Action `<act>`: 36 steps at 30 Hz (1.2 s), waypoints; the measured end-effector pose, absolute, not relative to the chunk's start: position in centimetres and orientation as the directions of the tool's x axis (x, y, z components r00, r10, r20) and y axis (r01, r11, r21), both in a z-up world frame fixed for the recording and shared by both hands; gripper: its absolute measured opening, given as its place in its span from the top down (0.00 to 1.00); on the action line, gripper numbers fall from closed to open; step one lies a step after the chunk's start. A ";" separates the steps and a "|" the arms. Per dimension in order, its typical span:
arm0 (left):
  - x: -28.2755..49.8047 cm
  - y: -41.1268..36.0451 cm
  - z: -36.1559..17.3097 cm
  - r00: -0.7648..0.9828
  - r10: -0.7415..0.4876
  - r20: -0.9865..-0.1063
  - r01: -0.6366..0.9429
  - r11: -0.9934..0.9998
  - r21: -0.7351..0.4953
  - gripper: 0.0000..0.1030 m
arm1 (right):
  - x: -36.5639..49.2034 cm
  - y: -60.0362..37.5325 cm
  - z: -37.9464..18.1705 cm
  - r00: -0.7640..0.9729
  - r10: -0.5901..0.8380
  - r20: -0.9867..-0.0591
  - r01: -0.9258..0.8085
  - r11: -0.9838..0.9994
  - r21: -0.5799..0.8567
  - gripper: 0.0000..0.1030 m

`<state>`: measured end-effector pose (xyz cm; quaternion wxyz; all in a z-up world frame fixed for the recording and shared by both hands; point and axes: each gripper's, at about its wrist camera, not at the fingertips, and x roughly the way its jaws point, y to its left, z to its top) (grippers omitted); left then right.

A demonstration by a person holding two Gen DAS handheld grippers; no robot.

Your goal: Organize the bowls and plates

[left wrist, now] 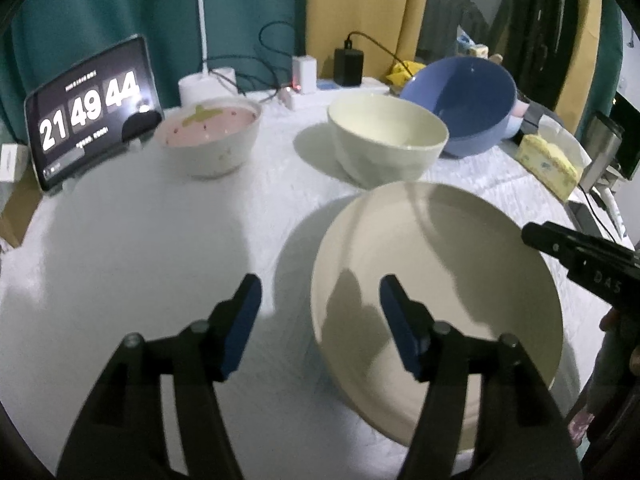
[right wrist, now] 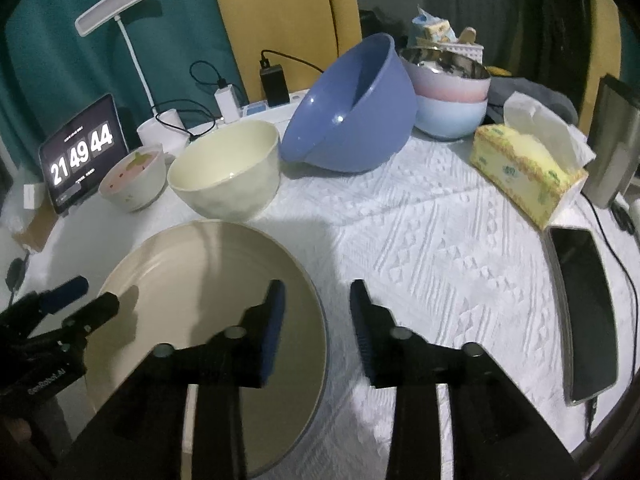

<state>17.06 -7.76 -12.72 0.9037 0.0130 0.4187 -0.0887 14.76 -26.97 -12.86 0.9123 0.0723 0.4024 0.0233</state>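
Both claws, left claw and right claw, stand parted and empty astride the wide cream ceramic plate, lower centre on the white-clothed counter. I judge it stiff, slick, breakable; I'd pinch its rim.

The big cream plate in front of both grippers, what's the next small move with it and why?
Probably back both grippers off it. The cream plate lies flat on the white tablecloth, and the left gripper and right gripper straddle its opposite rims with pads apart, pressing nothing. It looks released, so the cream bowl behind it seems the likely next pick.
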 end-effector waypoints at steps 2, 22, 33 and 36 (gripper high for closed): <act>17.1 -8.0 -13.1 0.627 -0.146 -0.765 0.172 0.984 -0.046 0.39 | 14.7 -27.1 -13.2 0.670 0.096 -0.737 0.021 0.989 0.148 0.64; 17.0 -8.9 -14.4 0.597 -0.234 -0.767 0.248 0.963 -0.100 0.50 | 14.9 -26.7 -15.7 0.624 0.196 -0.757 0.006 0.967 0.256 0.64; 16.5 -8.0 -14.1 0.606 -0.242 -0.758 0.237 0.964 -0.118 0.52 | 14.4 -25.6 -14.8 0.635 0.145 -0.759 0.036 0.976 0.217 0.64; 16.2 -7.2 -13.7 0.617 -0.239 -0.749 0.229 0.966 -0.120 0.52 | 14.4 -24.9 -14.2 0.641 0.140 -0.755 0.028 0.978 0.205 0.64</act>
